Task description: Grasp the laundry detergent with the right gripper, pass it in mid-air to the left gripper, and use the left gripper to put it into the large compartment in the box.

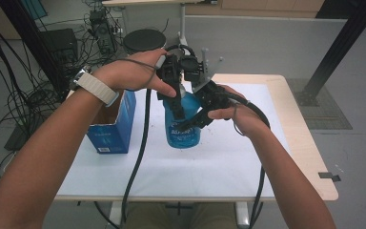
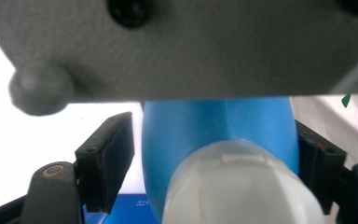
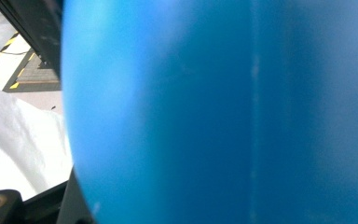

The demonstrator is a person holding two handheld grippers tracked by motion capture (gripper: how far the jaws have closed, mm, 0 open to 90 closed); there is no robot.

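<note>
Bottle (image 1: pixel 183 125), frame centre: blue plastic, smooth, slight gloss; cap (image 2: pixel 240 186) white plastic, matt. Box (image 1: pixel 113 128), left of bottle: blue cardboard, printed. Table (image 1: pixel 305 143): pale wood edge, white matt sheet over top. Gripper plate (image 2: pixel 182 46), upper frame: grey, grainy rough finish.

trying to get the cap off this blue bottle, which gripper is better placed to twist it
Left, probably. The left gripper already has its jaws either side of the blue bottle near its white cap, while the right gripper is against the body.
</note>
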